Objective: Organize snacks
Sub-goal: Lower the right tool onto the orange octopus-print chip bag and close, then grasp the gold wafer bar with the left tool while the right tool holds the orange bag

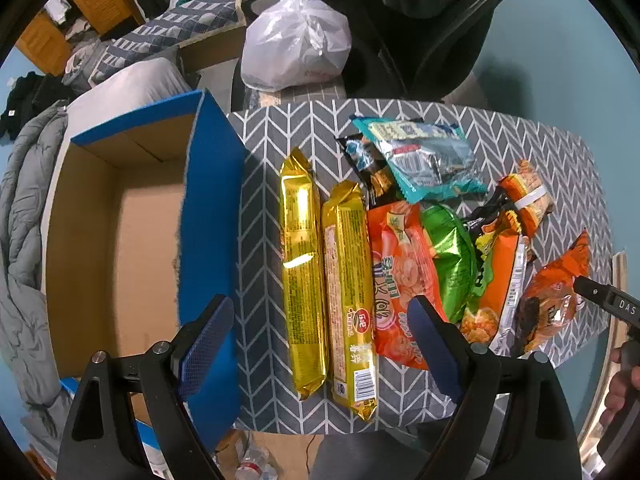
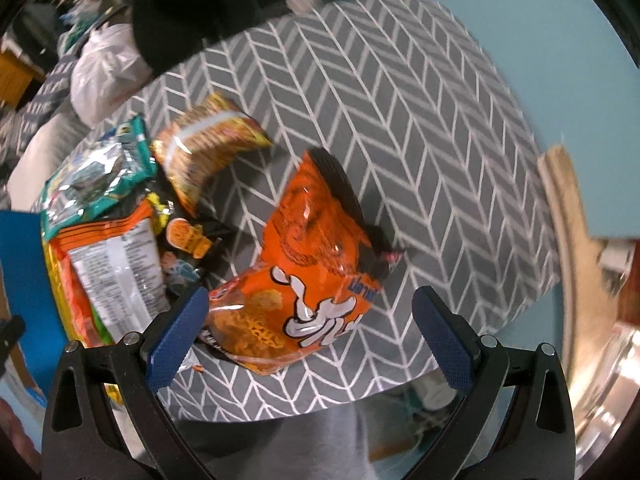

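Note:
In the left wrist view, two long gold packs [image 1: 304, 272] [image 1: 350, 292] lie side by side on the grey chevron table [image 1: 264, 240]. Right of them are an orange shrimp-chip bag [image 1: 400, 276], a green bag [image 1: 452, 252], a teal bag [image 1: 424, 156] and an orange noodle pack [image 1: 556, 296]. An open blue cardboard box [image 1: 212, 208] stands at the left. My left gripper [image 1: 320, 344] is open above the gold packs. My right gripper [image 2: 310, 340] is open, its fingers either side of the orange noodle pack [image 2: 316, 256]; it also shows in the left wrist view [image 1: 608, 300].
A white plastic bag [image 1: 296, 44] and a dark office chair [image 1: 432, 28] stand behind the table. Grey bedding [image 1: 24, 216] lies left of the box. The right half of the table [image 2: 420, 128] is bare cloth. A wooden edge [image 2: 560, 184] is at the far right.

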`<state>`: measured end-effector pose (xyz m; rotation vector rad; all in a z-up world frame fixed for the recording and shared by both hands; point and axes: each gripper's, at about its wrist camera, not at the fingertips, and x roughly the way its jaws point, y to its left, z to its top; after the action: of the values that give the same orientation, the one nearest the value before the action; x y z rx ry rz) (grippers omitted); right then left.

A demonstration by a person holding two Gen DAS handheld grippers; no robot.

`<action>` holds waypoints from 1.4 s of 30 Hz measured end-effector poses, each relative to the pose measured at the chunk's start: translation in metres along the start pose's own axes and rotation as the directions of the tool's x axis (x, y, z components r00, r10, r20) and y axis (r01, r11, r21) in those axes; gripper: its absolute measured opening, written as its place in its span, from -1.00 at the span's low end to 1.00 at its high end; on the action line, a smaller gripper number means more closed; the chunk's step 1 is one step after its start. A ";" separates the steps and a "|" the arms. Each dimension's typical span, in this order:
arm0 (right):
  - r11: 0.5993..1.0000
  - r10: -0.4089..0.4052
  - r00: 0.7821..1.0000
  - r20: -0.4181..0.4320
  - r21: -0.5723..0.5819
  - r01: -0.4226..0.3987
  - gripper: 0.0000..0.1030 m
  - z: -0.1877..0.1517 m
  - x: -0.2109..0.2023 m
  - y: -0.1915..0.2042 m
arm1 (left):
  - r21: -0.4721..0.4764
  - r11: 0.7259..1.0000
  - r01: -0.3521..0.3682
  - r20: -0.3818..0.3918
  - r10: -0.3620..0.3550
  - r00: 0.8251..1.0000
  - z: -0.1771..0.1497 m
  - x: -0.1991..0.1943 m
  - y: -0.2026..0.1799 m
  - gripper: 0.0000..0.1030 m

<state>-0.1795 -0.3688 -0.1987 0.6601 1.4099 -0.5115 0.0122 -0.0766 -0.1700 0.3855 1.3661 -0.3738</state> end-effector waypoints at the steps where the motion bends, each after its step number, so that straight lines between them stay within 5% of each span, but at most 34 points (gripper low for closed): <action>1: 1.000 0.004 1.000 -0.006 0.011 -0.004 0.96 -0.001 0.003 -0.001 | 0.002 1.000 -0.001 -0.004 0.001 1.000 0.000 0.002 -0.001 0.75; 13: 0.983 0.122 0.991 -0.063 0.142 -0.112 0.96 0.005 0.045 -0.014 | -0.034 0.999 -0.027 -0.047 0.026 0.999 -0.003 0.034 0.005 0.75; 19: 0.999 0.047 0.998 -0.049 0.016 -0.046 0.64 0.017 0.048 0.004 | -0.093 0.995 -0.044 -0.061 0.038 0.997 -0.003 0.041 0.030 0.75; 25: 0.989 -0.042 0.999 -0.032 -0.145 0.037 0.33 0.025 0.058 0.038 | -0.156 0.988 0.012 -0.071 -0.023 0.997 -0.002 0.047 0.049 0.71; 31: 0.884 -0.207 0.975 0.082 -0.411 0.223 0.32 0.020 0.054 0.074 | -0.155 0.988 -0.013 -0.073 0.002 0.997 -0.001 0.057 0.050 0.71; 42: 0.914 -0.162 0.986 0.034 -0.371 0.163 0.36 0.024 0.061 0.049 | -0.068 0.997 -0.045 -0.096 0.038 0.995 0.010 0.075 0.020 0.71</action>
<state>-0.1225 -0.3464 -0.2528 0.2354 1.5152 -0.3579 0.0428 -0.0662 -0.2413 0.3769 1.4570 -0.2758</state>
